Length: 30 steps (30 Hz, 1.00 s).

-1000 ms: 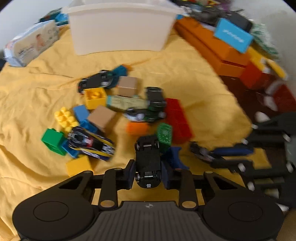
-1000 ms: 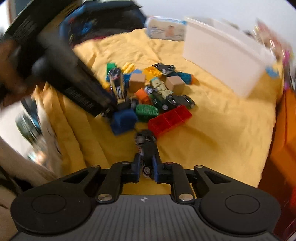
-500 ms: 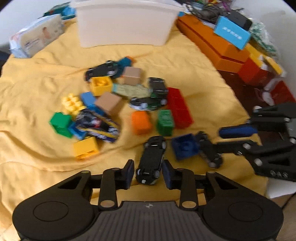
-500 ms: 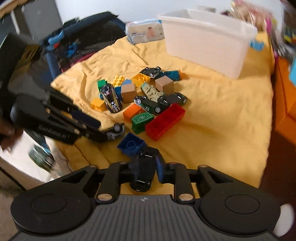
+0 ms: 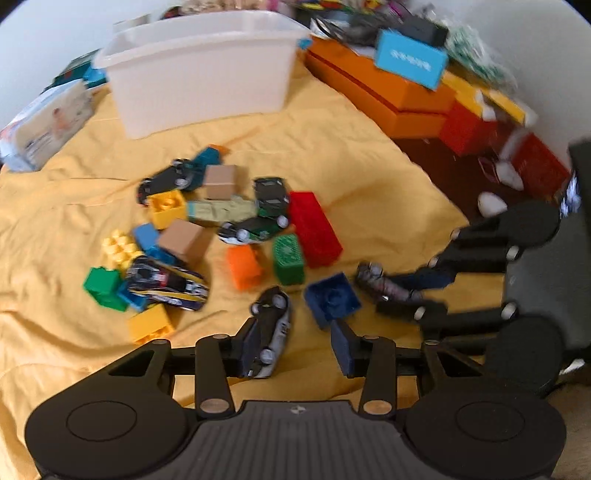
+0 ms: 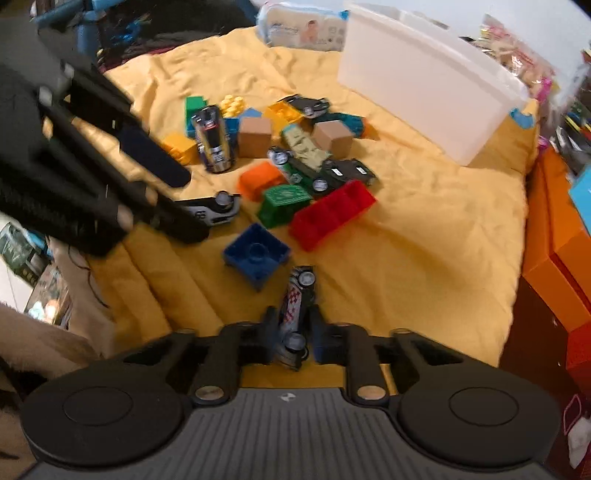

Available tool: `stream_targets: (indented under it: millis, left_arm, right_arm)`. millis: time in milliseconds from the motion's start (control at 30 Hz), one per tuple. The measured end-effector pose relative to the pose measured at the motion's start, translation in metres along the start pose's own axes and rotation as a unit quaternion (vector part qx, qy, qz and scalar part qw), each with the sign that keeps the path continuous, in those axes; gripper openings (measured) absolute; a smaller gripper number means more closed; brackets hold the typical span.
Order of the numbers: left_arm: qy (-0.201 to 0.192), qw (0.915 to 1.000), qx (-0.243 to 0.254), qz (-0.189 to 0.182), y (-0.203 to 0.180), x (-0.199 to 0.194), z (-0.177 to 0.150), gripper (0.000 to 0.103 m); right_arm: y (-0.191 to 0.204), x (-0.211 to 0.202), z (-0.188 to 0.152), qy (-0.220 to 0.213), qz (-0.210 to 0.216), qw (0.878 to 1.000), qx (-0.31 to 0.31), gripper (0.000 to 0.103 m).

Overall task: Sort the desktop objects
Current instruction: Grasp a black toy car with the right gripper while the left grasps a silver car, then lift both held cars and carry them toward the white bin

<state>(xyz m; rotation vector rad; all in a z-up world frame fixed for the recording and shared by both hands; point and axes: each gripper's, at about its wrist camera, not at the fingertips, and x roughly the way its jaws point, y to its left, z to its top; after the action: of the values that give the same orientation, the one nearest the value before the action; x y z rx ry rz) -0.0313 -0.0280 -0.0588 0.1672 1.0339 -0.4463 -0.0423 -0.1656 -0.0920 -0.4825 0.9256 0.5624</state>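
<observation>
Yellow cloth (image 5: 369, 155), wet-wipes pack (image 5: 44, 125), orange boxes (image 5: 388, 92)

Blue card (image 5: 410, 60), upper right of the left wrist view, on the orange boxes (image 5: 384, 92): a line of white characters, too blurred to read.

Pale wipes pack (image 6: 306, 29), top centre of the right wrist view: printed picture and lettering, not legible. Same pack at the far left edge of the left wrist view, print smeared.

Toy car (image 6: 212, 138) with striped livery, upper left of the pile: markings unreadable.

No text can be read anywhere.

right hand-held gripper (image 6: 293, 338) — closing on toy car (image 6: 295, 302) | yellow cloth (image 6: 424, 236)
</observation>
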Motion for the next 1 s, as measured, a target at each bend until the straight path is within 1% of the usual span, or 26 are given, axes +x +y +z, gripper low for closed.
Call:
stream_targets:
  millis: [67,100,133,167,200,267,333,367,400,433,467,500,533,567,600,633,667,733,767,800,867,1000]
  left_arm:
    - [0.008,0.9998,0.006,0.015,-0.002,0.009,-0.002,0.046]
    - [0.006,0.9997,0.005,0.025,0.000,0.012,-0.003,0.046]
    - [0.009,0.9996,-0.002,0.028,0.004,0.014,-0.004,0.043]
    - [0.014,0.9994,-0.016,0.026,0.009,0.017,-0.005,0.029]
    - [0.017,0.9991,-0.037,0.015,0.016,0.019,-0.007,0.028]
    - [0.024,0.9960,-0.084,-0.020,0.030,0.017,-0.010,0.027]
    - [0.028,0.9909,-0.108,-0.074,0.036,0.011,-0.012,0.027]
    - [0.032,0.9877,-0.119,-0.096,0.038,0.009,-0.013,0.024]
    - [0.036,0.9859,-0.126,-0.104,0.039,0.009,-0.014,0.024]
    - [0.034,0.9860,-0.130,-0.098,0.041,0.010,-0.016,0.025]
    - [0.034,0.9866,-0.136,-0.084,0.043,0.011,-0.018,0.029]
    - [0.033,0.9870,-0.140,-0.072,0.044,0.011,-0.019,0.036]
    - [0.026,0.9877,-0.140,-0.064,0.045,0.008,-0.019,0.037]
    - [0.017,0.9899,-0.131,-0.052,0.044,0.003,-0.020,0.039]
    - [0.013,0.9923,-0.118,-0.035,0.042,-0.001,-0.021,0.042]
    - [0.011,0.9942,-0.105,-0.019,0.039,-0.004,-0.020,0.043]
    - [0.006,0.9959,-0.089,-0.009,0.034,-0.009,-0.021,0.044]
    - [-0.009,0.9974,-0.069,-0.019,0.030,-0.017,-0.020,0.051]
    - [-0.016,0.9979,-0.060,-0.021,0.026,-0.020,-0.021,0.061]
    - [-0.022,0.9983,-0.050,-0.019,0.020,-0.019,-0.021,0.065]
    - [-0.017,0.9991,-0.039,-0.009,0.013,-0.011,-0.019,0.065]
    - [0.002,0.9990,-0.043,-0.007,0.017,0.006,-0.021,0.064]
  right_arm:
    - [-0.012,-0.009,-0.004,-0.012,0.015,0.999,0.040,0.018]
    - [-0.018,-0.015,-0.005,-0.021,0.029,0.997,0.063,0.018]
    - [-0.026,-0.021,-0.006,-0.028,0.052,0.994,0.093,0.018]
    - [-0.032,-0.023,-0.007,-0.028,0.074,0.990,0.121,0.018]
    - [-0.038,-0.021,-0.009,-0.022,0.099,0.984,0.148,0.018]
    - [-0.044,-0.014,-0.014,-0.008,0.125,0.975,0.182,0.018]
    - [-0.050,-0.007,-0.016,0.000,0.147,0.966,0.211,0.018]
    - [-0.052,-0.005,-0.017,0.001,0.155,0.963,0.222,0.018]
    - [-0.056,-0.002,-0.018,0.004,0.160,0.959,0.232,0.018]
    - [-0.060,0.001,-0.018,0.007,0.164,0.957,0.239,0.022]
    - [-0.062,0.001,-0.020,0.006,0.162,0.956,0.244,0.030]
    - [-0.064,0.000,-0.019,0.003,0.147,0.959,0.244,0.032]
    - [-0.063,-0.002,-0.018,0.001,0.124,0.965,0.232,0.032]
    - [-0.062,-0.005,-0.017,-0.004,0.104,0.971,0.215,0.032]
    - [-0.061,-0.009,-0.016,-0.010,0.085,0.976,0.198,0.036]
    - [-0.059,-0.013,-0.015,-0.015,0.069,0.981,0.180,0.043]
    - [-0.057,-0.015,-0.014,-0.018,0.060,0.984,0.168,0.044]
    - [-0.048,-0.024,-0.012,-0.031,0.054,0.988,0.141,0.047]
    - [-0.046,-0.027,-0.012,-0.035,0.056,0.989,0.129,0.047]
    - [-0.041,-0.030,-0.012,-0.037,0.053,0.991,0.121,0.047]
    - [-0.031,-0.028,-0.012,-0.039,0.040,0.992,0.110,0.047]
    - [-0.027,-0.012,-0.015,-0.025,0.036,0.992,0.119,0.047]
